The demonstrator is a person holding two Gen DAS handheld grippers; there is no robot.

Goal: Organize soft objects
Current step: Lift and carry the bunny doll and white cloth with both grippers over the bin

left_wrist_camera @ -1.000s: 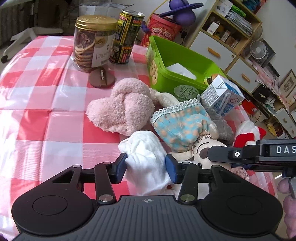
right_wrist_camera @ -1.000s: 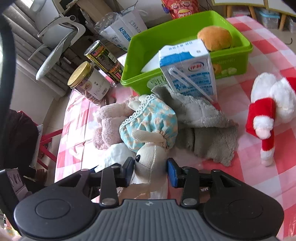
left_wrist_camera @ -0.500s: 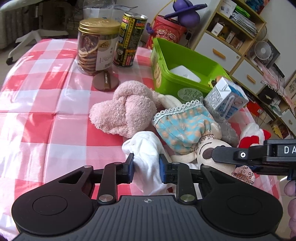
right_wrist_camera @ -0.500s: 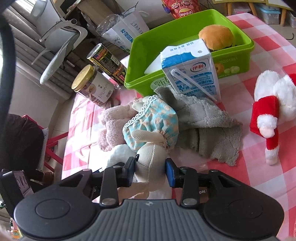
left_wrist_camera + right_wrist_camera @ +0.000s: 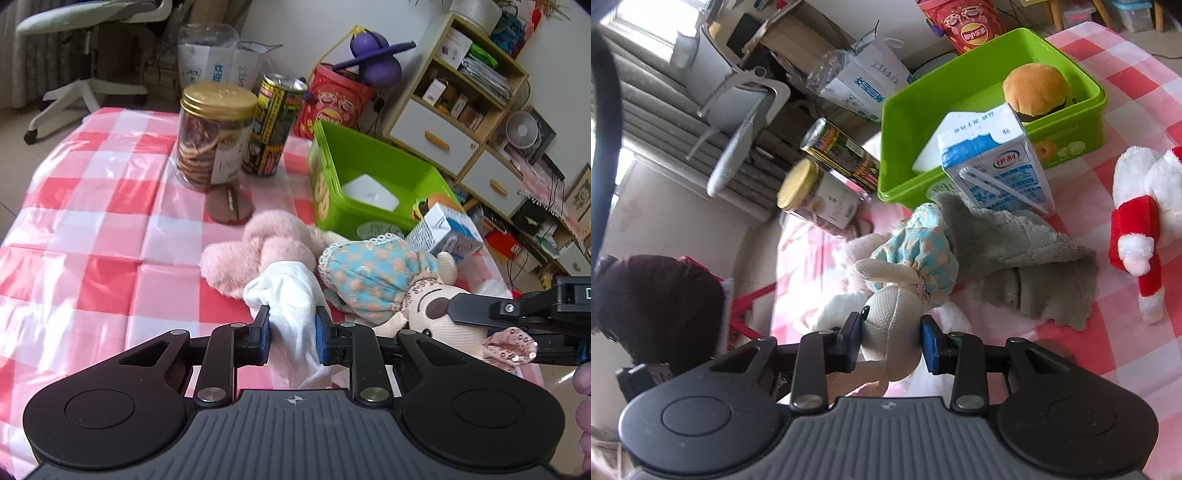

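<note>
My left gripper is shut on a white cloth and holds it just above the checked table. My right gripper is shut on the head of a cream plush doll in a blue spotted dress; the doll also shows in the left wrist view. A pink plush lies behind the cloth. A grey towel and a Santa plush lie to the right. A green bin holds a burger plush and a white pad.
A milk carton stands against the bin's front. A cookie jar, a dark can and a brown disc stand at the back of the table. Shelves and a chair are beyond the table.
My left gripper closed on the white cloth and lifted it. My right gripper stayed shut on the doll and raised its head, pulling it back a little.
</note>
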